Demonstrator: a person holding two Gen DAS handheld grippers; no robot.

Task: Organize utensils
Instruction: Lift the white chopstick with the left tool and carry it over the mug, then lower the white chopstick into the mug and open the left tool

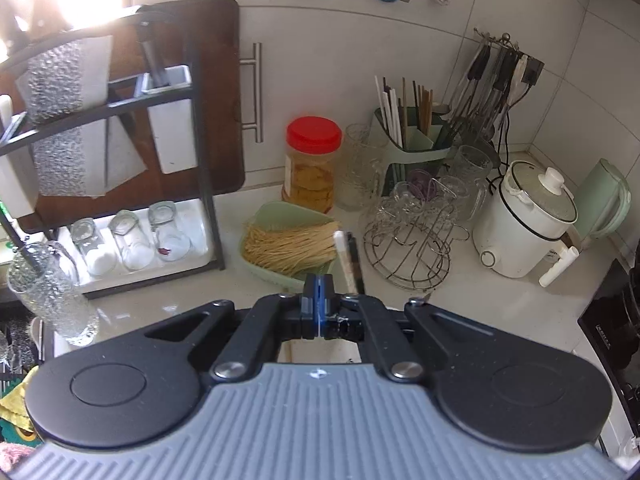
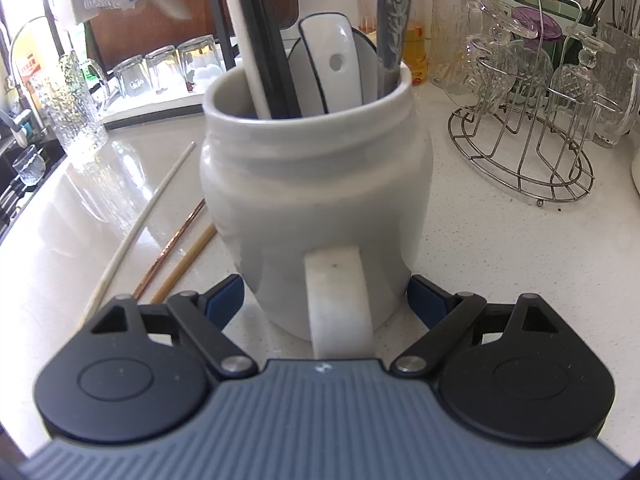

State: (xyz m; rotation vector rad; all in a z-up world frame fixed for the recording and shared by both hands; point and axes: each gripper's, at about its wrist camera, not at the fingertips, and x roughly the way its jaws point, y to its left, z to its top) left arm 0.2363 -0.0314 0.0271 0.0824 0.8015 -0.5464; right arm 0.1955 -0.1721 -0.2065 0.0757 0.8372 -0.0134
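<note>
A white ceramic mug stands on the counter right in front of my right gripper, handle toward the camera. It holds a white chopstick, dark chopsticks, a white ceramic spoon and a patterned metal handle. The right jaws are wide open on either side of the mug's base; contact is unclear. Three loose chopsticks lie on the counter left of the mug. My left gripper is shut, high above the counter. A white chopstick and a dark one stick up just right of its fingertips; nothing shows between the fingertips.
A green utensil caddy with chopsticks stands at the back wall. Nearby are a wire glass rack, a red-lidded jar, a green tray of noodles, a white cooker, and a black shelf with glasses.
</note>
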